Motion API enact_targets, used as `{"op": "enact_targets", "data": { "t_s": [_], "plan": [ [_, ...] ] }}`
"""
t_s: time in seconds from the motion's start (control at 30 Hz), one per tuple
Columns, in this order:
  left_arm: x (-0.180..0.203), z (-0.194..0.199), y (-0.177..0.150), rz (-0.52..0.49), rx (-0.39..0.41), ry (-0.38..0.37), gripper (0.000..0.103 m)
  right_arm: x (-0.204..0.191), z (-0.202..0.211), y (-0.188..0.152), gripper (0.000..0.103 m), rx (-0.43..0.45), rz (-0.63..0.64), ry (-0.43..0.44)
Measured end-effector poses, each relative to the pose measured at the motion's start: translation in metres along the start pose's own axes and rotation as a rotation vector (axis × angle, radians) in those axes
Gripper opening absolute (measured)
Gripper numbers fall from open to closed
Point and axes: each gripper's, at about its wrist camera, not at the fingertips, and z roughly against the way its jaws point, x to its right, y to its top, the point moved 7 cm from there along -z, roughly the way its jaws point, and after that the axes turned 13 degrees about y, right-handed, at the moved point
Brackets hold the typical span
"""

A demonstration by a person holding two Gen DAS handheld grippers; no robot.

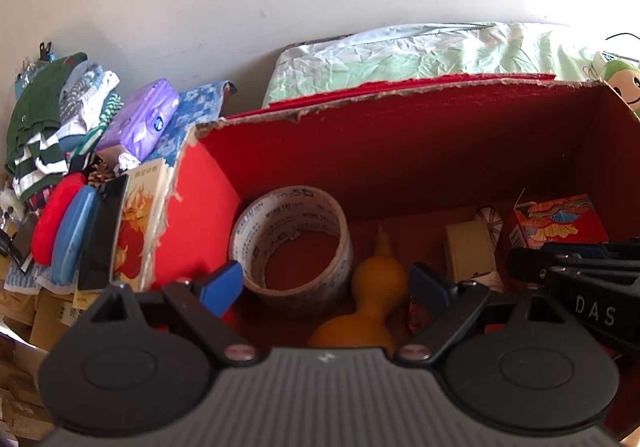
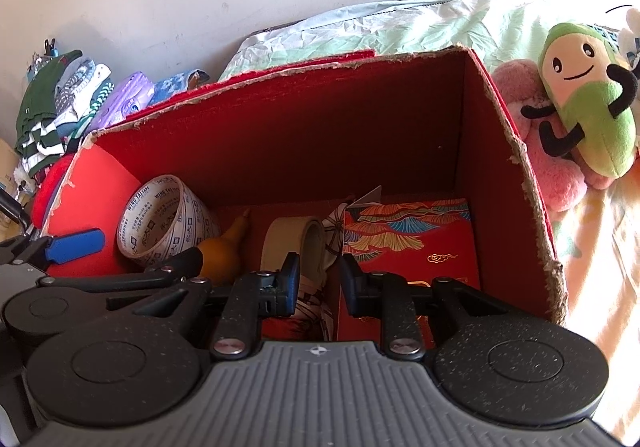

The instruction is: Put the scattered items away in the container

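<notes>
A red cardboard box (image 1: 400, 151) (image 2: 320, 135) holds a printed tape roll (image 1: 292, 247) (image 2: 168, 223), an orange gourd (image 1: 376, 287) (image 2: 228, 247), a beige roll (image 1: 470, 251) (image 2: 296, 239), a white line-patterned item (image 2: 332, 231) and a red patterned carton (image 1: 556, 221) (image 2: 408, 239). My left gripper (image 1: 326, 287) hangs open and wide inside the box, above the tape roll and gourd, its pads off both. My right gripper (image 2: 320, 283) stands narrow over the white patterned item, which shows in its gap. Whether its pads press on it is unclear.
Left of the box lie folded clothes (image 1: 48, 127), a purple tissue pack (image 1: 140, 119), a book (image 1: 140, 223) and red and blue cushions (image 1: 60, 223). Behind it is a green pillow (image 1: 400, 55). Plush toys (image 2: 584, 99) rest on the bedding to its right.
</notes>
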Motion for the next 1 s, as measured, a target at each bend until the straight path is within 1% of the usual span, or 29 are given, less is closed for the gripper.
{"op": "enact_targets", "data": {
  "t_s": [0.3, 0.47, 0.77, 0.9, 1.0],
  "plan": [
    [-0.0023, 0.0008, -0.0007, 0.013, 0.002, 0.009, 0.091, 0.0002, -0.0011, 0.0001, 0.026, -0.003, -0.003, 0.007],
    [-0.0005, -0.0033, -0.0003, -0.018, -0.026, 0.035, 0.091, -0.0027, -0.0017, -0.0006, 0.026, -0.012, 0.02, -0.001],
    [0.0001, -0.0031, -0.0008, -0.021, -0.023, 0.025, 0.091, -0.0021, -0.0019, -0.0003, 0.026, -0.007, 0.004, 0.008],
    [-0.0028, -0.0007, 0.0018, 0.004, -0.029, 0.009, 0.091, -0.0003, -0.0022, 0.0007, 0.027, -0.007, -0.015, 0.029],
    [-0.0074, 0.0053, 0.0065, 0.021, -0.013, 0.003, 0.093, -0.0011, 0.0, 0.0009, 0.027, -0.005, -0.016, 0.017]
  ]
}}
